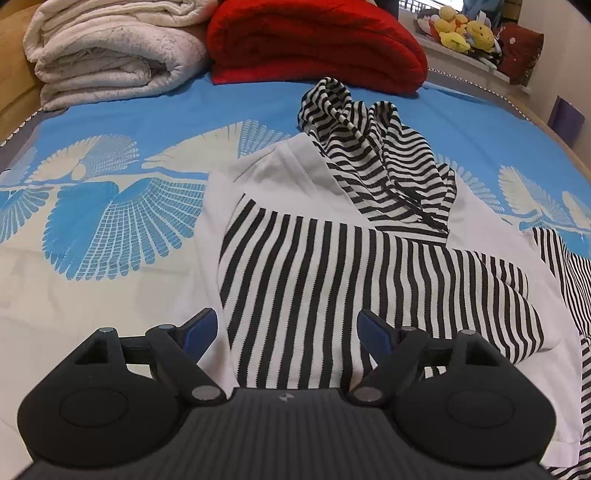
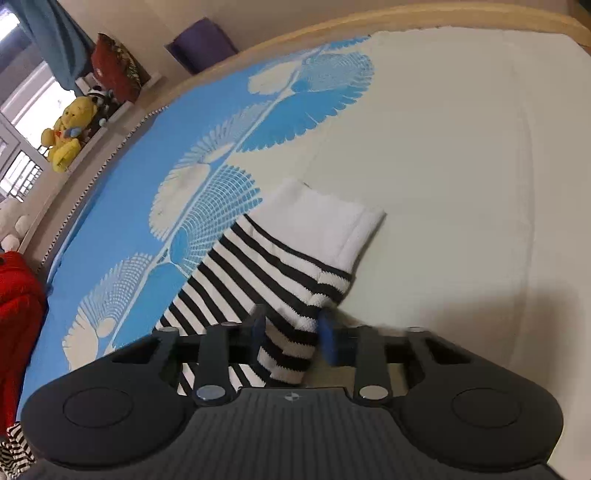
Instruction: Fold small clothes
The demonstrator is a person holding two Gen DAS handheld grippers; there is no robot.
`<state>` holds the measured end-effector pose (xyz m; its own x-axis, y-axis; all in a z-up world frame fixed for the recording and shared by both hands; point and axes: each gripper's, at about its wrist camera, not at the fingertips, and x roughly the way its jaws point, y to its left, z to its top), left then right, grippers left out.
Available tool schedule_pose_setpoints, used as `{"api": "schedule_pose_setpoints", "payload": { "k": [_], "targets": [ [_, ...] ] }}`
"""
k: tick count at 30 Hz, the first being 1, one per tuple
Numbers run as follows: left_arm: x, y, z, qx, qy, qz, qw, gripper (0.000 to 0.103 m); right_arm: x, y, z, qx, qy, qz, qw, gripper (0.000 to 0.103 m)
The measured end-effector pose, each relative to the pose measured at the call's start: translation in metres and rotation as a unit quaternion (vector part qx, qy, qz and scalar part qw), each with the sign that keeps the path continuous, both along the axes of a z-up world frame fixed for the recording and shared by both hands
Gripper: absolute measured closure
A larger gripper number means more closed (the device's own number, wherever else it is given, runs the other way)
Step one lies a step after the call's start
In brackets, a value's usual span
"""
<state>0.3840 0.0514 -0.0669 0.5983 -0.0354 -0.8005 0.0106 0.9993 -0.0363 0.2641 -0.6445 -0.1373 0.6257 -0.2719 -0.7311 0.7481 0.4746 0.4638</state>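
Observation:
A black-and-white striped garment (image 1: 314, 266) with white panels lies spread on the bed. Its striped hood (image 1: 369, 155) is bunched up at the far end. My left gripper (image 1: 287, 315) hovers over the near edge of the garment, jaws wide open and nothing between its blue pads (image 1: 201, 328). In the right wrist view a striped sleeve (image 2: 258, 266) with a white cuff (image 2: 332, 218) stretches away across the sheet. My right gripper (image 2: 291, 321) is shut on the sleeve's near part, the cloth pinched between its pads.
The bed sheet (image 1: 110, 221) is blue and cream with a fan pattern. A folded white quilt (image 1: 110, 55) and a red blanket (image 1: 314, 44) sit at the far end. Plush toys (image 1: 461, 33) line a ledge. The bed's wooden edge (image 2: 332, 26) curves beyond the sleeve.

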Motion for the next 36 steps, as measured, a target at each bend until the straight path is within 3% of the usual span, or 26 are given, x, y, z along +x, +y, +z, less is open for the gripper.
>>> {"api": "schedule_pose_setpoints", "payload": {
  "k": [1, 3, 5, 9, 11, 13, 15, 17, 19, 21, 23, 25, 27, 30, 32, 36],
  "targets": [
    [0.0, 0.001, 0.001, -0.002, 0.0, 0.003, 1.0, 0.016, 0.001, 0.0, -0.001, -0.003, 0.001, 0.0, 1.0, 0.098],
    [0.001, 0.005, 0.002, -0.005, 0.0, 0.009, 0.9999, 0.016, 0.002, 0.007, 0.008, -0.021, -0.001, -0.012, 1.0, 0.098],
    [0.002, 0.01, 0.003, -0.005, 0.002, 0.018, 0.9998, 0.016, 0.011, 0.024, 0.032, -0.071, -0.015, 0.001, 0.997, 0.098],
    [0.004, 0.029, 0.009, -0.019, 0.003, 0.05, 0.9986, 0.016, 0.036, 0.107, 0.097, -0.182, -0.074, 0.116, 0.974, 0.098],
    [0.004, 0.04, 0.012, -0.028, 0.002, 0.069, 0.9972, 0.016, 0.045, 0.173, 0.126, -0.209, -0.121, 0.208, 0.948, 0.098],
    [0.005, 0.053, 0.016, -0.036, 0.001, 0.091, 0.9952, 0.017, 0.049, 0.247, 0.144, -0.215, -0.169, 0.309, 0.911, 0.098],
    [0.005, 0.062, 0.019, -0.046, 0.0, 0.106, 0.9933, 0.017, 0.055, 0.31, 0.148, -0.184, -0.195, 0.408, 0.872, 0.097],
    [0.006, 0.068, 0.021, -0.057, 0.002, 0.114, 0.9919, 0.017, 0.059, 0.372, 0.141, -0.112, -0.195, 0.509, 0.831, 0.096],
    [0.006, 0.07, 0.022, -0.065, 0.004, 0.113, 0.9914, 0.018, 0.06, 0.406, 0.134, -0.07, -0.165, 0.555, 0.812, 0.095],
    [0.006, 0.069, 0.022, -0.067, 0.006, 0.106, 0.9921, 0.021, 0.059, 0.421, 0.13, -0.041, -0.119, 0.555, 0.823, 0.093],
    [0.006, 0.067, 0.021, -0.074, 0.009, 0.098, 0.9924, 0.03, 0.057, 0.412, 0.131, -0.018, -0.09, 0.523, 0.847, 0.088],
    [0.006, 0.065, 0.018, -0.092, 0.015, 0.09, 0.9915, 0.048, 0.056, 0.395, 0.135, -0.009, -0.07, 0.476, 0.877, 0.078],
    [0.006, 0.057, 0.015, -0.11, 0.022, 0.072, 0.9911, 0.063, 0.053, 0.377, 0.135, -0.006, -0.061, 0.436, 0.898, 0.074],
    [0.004, 0.028, 0.011, -0.124, 0.027, 0.001, 0.9919, 0.063, 0.041, 0.359, 0.119, -0.013, -0.057, 0.401, 0.914, 0.073],
    [0.0, 0.001, 0.011, -0.128, 0.025, -0.057, 0.9898, 0.063, 0.042, 0.352, 0.099, -0.002, -0.021, 0.38, 0.925, 0.071],
    [-0.007, -0.042, -0.001, -0.131, 0.038, -0.134, 0.9816, 0.059, 0.05, 0.346, 0.076, 0.02, 0.029, 0.371, 0.928, 0.07]
  ]
}}
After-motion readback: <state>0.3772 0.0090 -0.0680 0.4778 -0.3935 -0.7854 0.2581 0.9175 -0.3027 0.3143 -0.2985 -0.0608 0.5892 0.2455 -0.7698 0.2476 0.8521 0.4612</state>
